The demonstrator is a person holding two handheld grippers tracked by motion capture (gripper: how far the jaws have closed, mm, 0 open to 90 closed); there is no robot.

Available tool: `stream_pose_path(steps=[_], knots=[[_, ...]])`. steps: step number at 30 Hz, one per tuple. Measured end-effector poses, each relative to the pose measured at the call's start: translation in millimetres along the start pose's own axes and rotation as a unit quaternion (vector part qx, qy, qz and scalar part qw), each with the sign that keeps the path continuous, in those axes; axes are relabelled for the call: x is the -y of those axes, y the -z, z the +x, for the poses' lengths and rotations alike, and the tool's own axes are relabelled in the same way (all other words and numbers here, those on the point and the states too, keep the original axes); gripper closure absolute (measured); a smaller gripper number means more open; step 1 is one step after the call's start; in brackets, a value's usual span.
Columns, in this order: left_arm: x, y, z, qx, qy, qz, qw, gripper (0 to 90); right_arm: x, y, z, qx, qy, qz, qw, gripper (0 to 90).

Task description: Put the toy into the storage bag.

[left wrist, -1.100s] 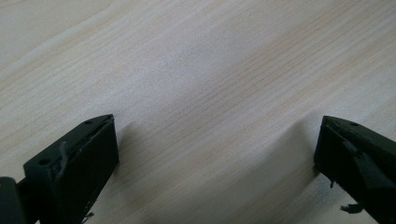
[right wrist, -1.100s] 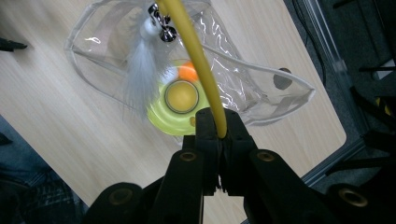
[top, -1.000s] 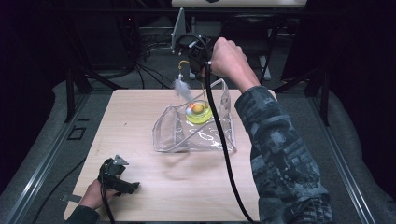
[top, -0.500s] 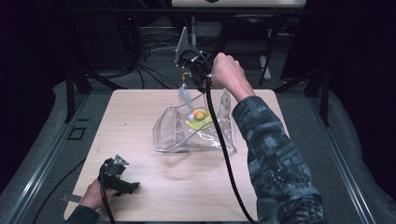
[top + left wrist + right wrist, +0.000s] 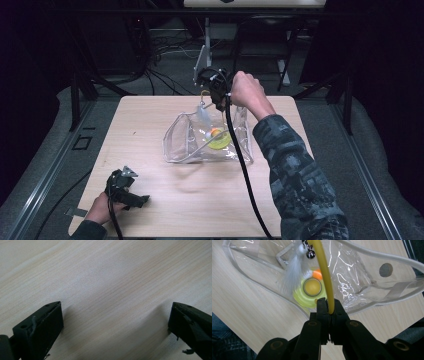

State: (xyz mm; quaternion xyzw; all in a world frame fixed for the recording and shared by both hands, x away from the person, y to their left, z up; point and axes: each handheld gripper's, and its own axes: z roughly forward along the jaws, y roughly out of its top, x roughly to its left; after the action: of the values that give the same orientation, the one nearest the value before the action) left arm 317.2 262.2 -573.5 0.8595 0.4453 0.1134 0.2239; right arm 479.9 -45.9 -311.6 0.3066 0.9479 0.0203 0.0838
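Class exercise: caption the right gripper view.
Right gripper clamps a yellow wand, feather dangling over the clear bag.

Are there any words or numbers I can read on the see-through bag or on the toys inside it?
There are none to read. The clear bag is plain, with a round grey snap and no print. The yellow-green disc toy has a bare orange centre. The yellow rod held in the right tool, with its white feather, carries no writing. The wooden table is bare wood grain.

Glossy clear plastic bag [image 5: 362, 277], pale matt wood-grain table [image 5: 112, 277], smooth yellow rubbery rod [image 5: 324, 272], fluffy white feather [image 5: 292, 275]
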Motion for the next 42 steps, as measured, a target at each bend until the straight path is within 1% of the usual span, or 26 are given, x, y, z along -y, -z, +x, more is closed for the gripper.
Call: stream_pose_path(steps=[10, 16, 24, 26, 33, 37, 42], knots=[[-0.2, -0.1, 0.0, 0.000, -0.001, 0.001, 1.0000, 0.0, 11.2, -16.8, 3.5, -0.001, -0.002, 0.003, 1.0000, 87.6], [-0.3, -0.1, -0.1, 0.000, -0.001, 0.001, 1.0000, 0.0, 16.3, -28.9, 2.2, -0.004, -0.006, 0.012, 0.9999, 87.6], [-0.2, -0.1, -0.1, 0.000, -0.001, 0.000, 1.0000, 0.0, 21.7, -39.5, 0.7, -0.008, -0.013, 0.018, 0.9997, 87.5], [-0.3, -0.1, -0.1, 0.000, -0.001, 0.001, 1.0000, 0.0, 22.7, -40.3, 0.0, -0.011, -0.014, 0.015, 0.9997, 87.5], [-0.3, -0.1, -0.1, 0.000, -0.001, 0.001, 1.0000, 0.0, 22.0, -40.1, 0.7, -0.009, -0.013, 0.022, 0.9996, 87.4], [-0.3, -0.1, -0.1, 0.000, -0.001, 0.001, 1.0000, 0.0, 20.5, -40.0, 1.5, -0.007, -0.011, 0.036, 0.9993, 87.1], [-0.3, -0.1, 0.0, 0.000, -0.001, 0.001, 1.0000, 0.0, 19.9, -41.5, 1.4, -0.008, -0.011, 0.042, 0.9990, 86.9]])
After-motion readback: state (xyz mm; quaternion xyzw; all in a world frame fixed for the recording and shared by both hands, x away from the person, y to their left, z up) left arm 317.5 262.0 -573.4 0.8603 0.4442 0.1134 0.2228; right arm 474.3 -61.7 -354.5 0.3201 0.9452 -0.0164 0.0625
